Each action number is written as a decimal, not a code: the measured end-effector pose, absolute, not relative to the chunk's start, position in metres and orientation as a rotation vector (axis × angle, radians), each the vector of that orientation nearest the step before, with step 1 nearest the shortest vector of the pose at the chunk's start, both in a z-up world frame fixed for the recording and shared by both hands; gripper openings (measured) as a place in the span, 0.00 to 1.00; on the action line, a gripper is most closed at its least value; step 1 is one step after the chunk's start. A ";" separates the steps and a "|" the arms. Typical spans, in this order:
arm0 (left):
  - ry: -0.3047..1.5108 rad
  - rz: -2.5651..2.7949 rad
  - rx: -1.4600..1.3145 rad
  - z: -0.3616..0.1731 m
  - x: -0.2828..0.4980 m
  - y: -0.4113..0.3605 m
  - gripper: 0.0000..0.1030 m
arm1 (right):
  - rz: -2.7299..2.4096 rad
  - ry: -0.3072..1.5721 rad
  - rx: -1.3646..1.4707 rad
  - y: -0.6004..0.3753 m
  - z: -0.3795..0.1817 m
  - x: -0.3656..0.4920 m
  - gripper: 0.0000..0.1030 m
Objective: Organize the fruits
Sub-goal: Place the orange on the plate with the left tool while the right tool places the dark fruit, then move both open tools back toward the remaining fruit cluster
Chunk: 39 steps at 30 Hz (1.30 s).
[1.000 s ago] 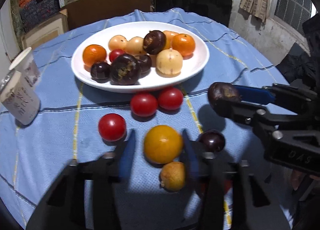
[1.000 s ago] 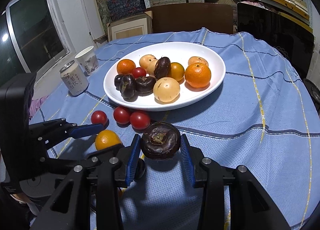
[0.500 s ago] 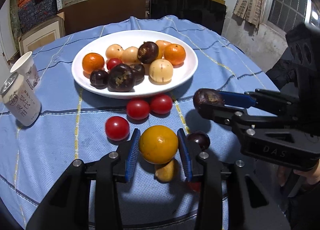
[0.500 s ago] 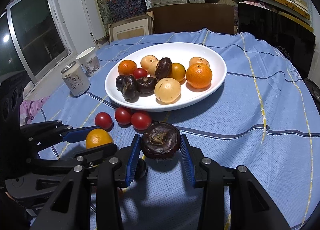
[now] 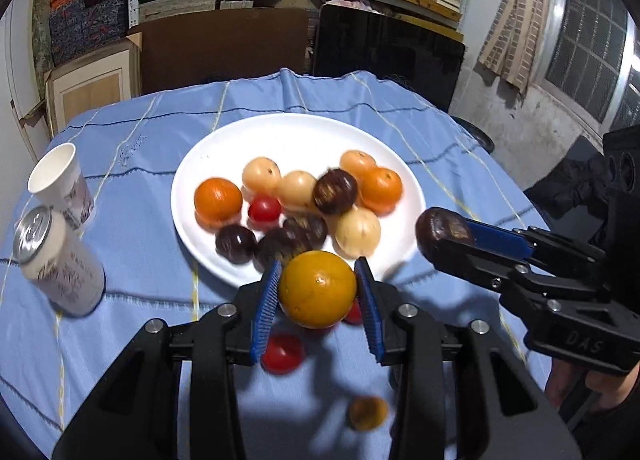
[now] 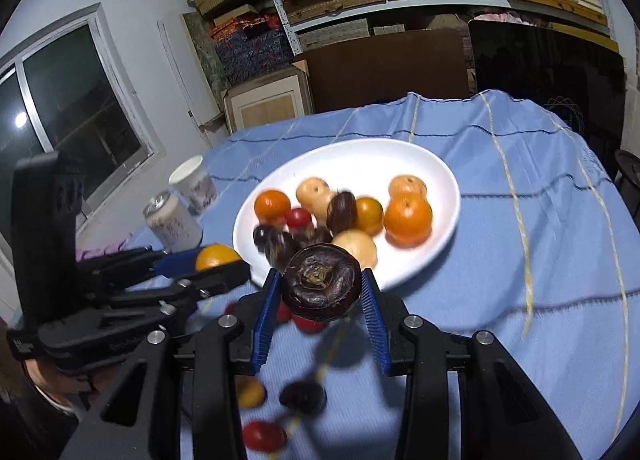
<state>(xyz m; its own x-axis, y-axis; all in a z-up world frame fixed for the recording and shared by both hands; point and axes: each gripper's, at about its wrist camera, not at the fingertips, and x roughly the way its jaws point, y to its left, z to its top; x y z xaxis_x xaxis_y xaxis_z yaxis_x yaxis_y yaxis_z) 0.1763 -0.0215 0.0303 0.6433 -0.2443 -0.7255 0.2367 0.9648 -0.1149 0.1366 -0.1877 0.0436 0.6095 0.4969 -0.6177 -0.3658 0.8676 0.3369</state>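
Carry step: we hold orange (image 5: 317, 289) pinched in L gripper (image 5: 318, 296), dark fruit (image 6: 320, 287) pinched in R gripper (image 6: 320, 296); next, lower both onto plate (image 5: 224, 148), release.

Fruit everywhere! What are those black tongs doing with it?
A person is tidying fruit onto the white plate. The left tongs hold a yellow-orange fruit, and the right tongs hold a dark brown fruit, both lifted near the plate's front rim. A few small fruits lie on the blue tablecloth. A can and paper cup stand left of the plate.
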 end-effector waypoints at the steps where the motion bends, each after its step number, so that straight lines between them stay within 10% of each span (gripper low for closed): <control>1: 0.825 -0.268 -0.007 0.031 0.182 -0.021 0.36 | 0.505 0.773 0.197 -0.185 0.043 0.145 0.40; 14: 0.901 -0.177 -0.085 0.009 0.265 -0.002 0.37 | 0.549 0.860 0.450 -0.163 0.018 0.213 0.45; 19: 0.838 -0.150 -0.109 0.018 0.258 0.007 0.70 | 0.538 0.814 0.493 -0.178 0.023 0.205 0.61; 39: 0.847 -0.208 -0.074 0.006 0.147 -0.002 0.87 | 0.573 0.847 0.294 -0.206 0.013 0.111 0.64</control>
<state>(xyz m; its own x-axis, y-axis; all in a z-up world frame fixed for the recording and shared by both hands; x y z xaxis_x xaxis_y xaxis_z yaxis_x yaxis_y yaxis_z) 0.1467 -0.0016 0.0060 0.6434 -0.2119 -0.7356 0.1529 0.9771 -0.1477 0.1106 -0.2062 0.0129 0.5244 0.5842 -0.6194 -0.3582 0.8114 0.4619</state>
